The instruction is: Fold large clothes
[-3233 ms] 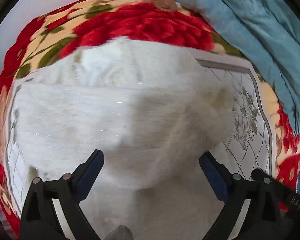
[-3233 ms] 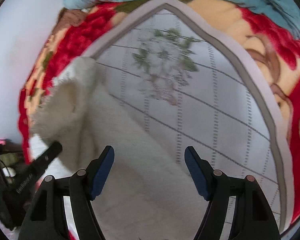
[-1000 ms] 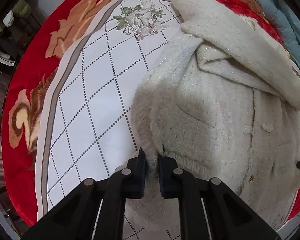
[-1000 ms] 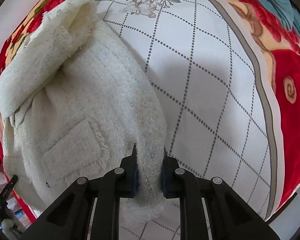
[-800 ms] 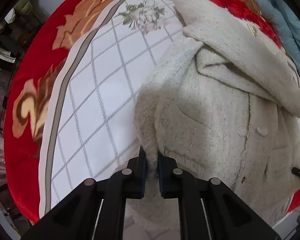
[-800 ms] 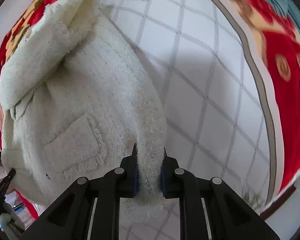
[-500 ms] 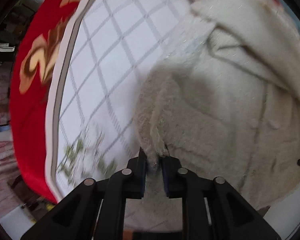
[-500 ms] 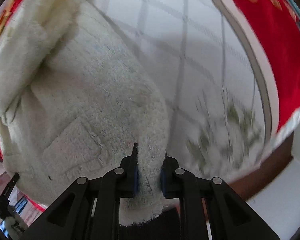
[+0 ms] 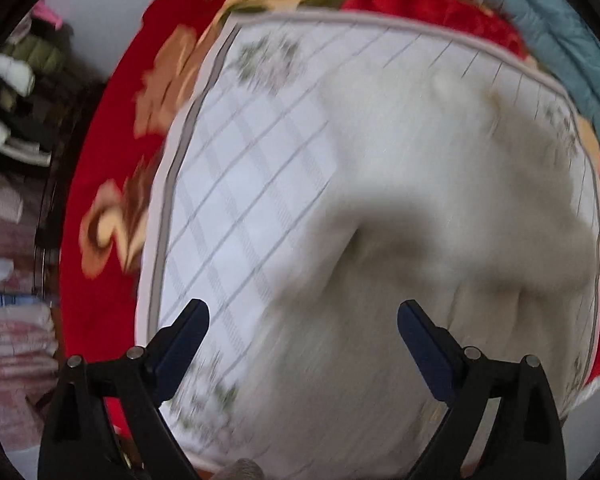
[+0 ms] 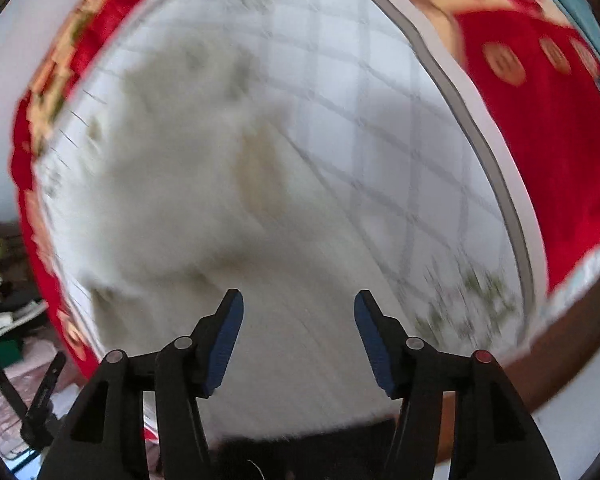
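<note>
While blurred: both views smear.
Coat: cream, lying on blanket; long axis unclear.
Left tongs: just opened, released.
Right tongs: just opened, released.

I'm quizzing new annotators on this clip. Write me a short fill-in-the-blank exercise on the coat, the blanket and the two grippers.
1. The fluffy coat is ____ in colour.
2. It lies on the white checked middle of a blanket whose border is ____.
3. The left gripper, whose jaws have just been opening, holds ____.
4. The right gripper, jaws also just opening, stands ____ over the coat.

Missing words: cream-white; red; nothing; open
</note>
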Available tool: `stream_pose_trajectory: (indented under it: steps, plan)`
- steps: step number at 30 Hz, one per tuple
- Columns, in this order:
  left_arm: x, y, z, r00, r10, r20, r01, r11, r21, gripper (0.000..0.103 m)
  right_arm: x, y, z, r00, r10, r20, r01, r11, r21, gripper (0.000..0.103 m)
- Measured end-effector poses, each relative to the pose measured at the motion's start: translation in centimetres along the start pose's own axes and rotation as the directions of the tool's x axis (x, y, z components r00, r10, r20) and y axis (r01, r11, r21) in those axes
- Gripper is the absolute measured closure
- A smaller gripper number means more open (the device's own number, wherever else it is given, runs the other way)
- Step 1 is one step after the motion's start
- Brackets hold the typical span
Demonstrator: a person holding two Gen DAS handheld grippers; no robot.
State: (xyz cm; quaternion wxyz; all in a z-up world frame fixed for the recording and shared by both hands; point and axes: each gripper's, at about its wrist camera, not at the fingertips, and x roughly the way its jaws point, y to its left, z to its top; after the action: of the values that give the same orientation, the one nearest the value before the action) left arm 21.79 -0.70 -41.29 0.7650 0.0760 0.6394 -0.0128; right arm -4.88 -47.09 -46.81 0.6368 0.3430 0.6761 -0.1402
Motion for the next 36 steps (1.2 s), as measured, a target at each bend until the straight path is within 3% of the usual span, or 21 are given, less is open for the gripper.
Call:
stream_pose_trajectory:
  steps: [5,10,13,15,16,17,18,20,21,23,25,28,29,31,34,36]
  plan:
    - [3.7,-5.8,6.3,0.995,0.017,0.098,-0.021,0.999,0.033,0.007,2.2,1.5,8.3,0.997,0.041,0.063,-0.042,0.999,0.014,0.043]
    - [9.0,-9.5,9.9,0.991,0.089,0.096,-0.096,0.993,0.074,0.007,7.7,2.0,17.1,0.993,0.103,0.056,-0.105,0.994,0.025,0.039]
    - [12.3,-9.9,10.2,0.993,0.110,0.038,-0.113,0.988,0.100,0.007,11.3,2.1,20.7,0.980,0.197,-0.027,-0.195,0.979,0.059,0.039]
    - [13.5,-9.9,9.9,0.992,0.125,0.023,-0.127,0.985,0.118,0.002,13.7,3.2,21.9,0.950,0.280,-0.141,-0.275,0.960,0.057,0.040]
    - [14.0,-9.8,9.7,0.991,0.133,0.020,-0.134,0.983,0.125,0.001,14.8,3.9,21.9,0.938,0.287,-0.197,-0.283,0.958,0.046,0.057]
    - [14.2,-9.7,9.7,0.991,0.134,0.018,-0.135,0.983,0.125,0.000,15.1,4.5,21.8,0.948,0.243,-0.206,-0.248,0.969,0.001,0.088]
    - [14.4,-9.7,9.7,0.992,0.129,0.013,-0.130,0.984,0.124,0.000,14.8,5.4,21.6,0.975,0.134,-0.177,-0.151,0.985,-0.086,0.091]
    - [14.7,-9.6,9.9,0.995,0.103,-0.001,-0.102,0.988,0.113,0.000,13.5,6.1,21.7,0.998,0.009,-0.061,-0.019,0.987,-0.160,0.094]
    - [14.8,-9.6,10.0,0.996,0.087,-0.008,-0.085,0.990,0.110,0.000,13.1,5.9,22.1,1.000,-0.021,-0.020,0.017,0.987,-0.159,0.094]
    - [15.0,-9.9,10.3,0.998,0.059,-0.015,-0.057,0.991,0.122,0.000,13.9,4.8,22.9,0.998,-0.035,-0.044,0.031,0.995,-0.097,0.094]
    - [15.0,-10.1,10.7,0.997,0.071,-0.036,-0.065,0.989,0.136,0.000,13.7,5.8,23.4,0.994,-0.080,-0.076,0.070,0.990,-0.122,0.092]
    - [12.9,-9.3,11.4,0.995,0.083,-0.046,-0.079,0.993,0.087,0.000,10.6,7.8,22.8,0.989,-0.118,-0.085,0.105,0.984,-0.145,0.075]
    - [11.5,-8.9,11.7,0.996,0.089,-0.025,-0.088,0.994,0.060,0.000,9.1,8.5,22.4,0.992,-0.112,-0.063,0.102,0.983,-0.152,0.061]
    - [9.1,-8.2,12.2,0.995,0.101,0.017,-0.101,0.995,0.011,0.000,6.0,10.2,21.0,0.997,-0.074,-0.014,0.070,0.982,-0.175,0.051]
    - [6.9,-8.0,13.2,0.988,0.137,0.065,-0.134,0.990,-0.039,0.000,4.4,13.4,19.3,1.000,0.015,-0.020,-0.018,0.980,-0.198,0.050]
    - [7.2,-8.8,13.9,0.982,0.170,0.079,-0.167,0.985,-0.043,0.000,5.8,15.3,18.6,0.996,0.062,-0.069,-0.076,0.975,-0.209,0.050]
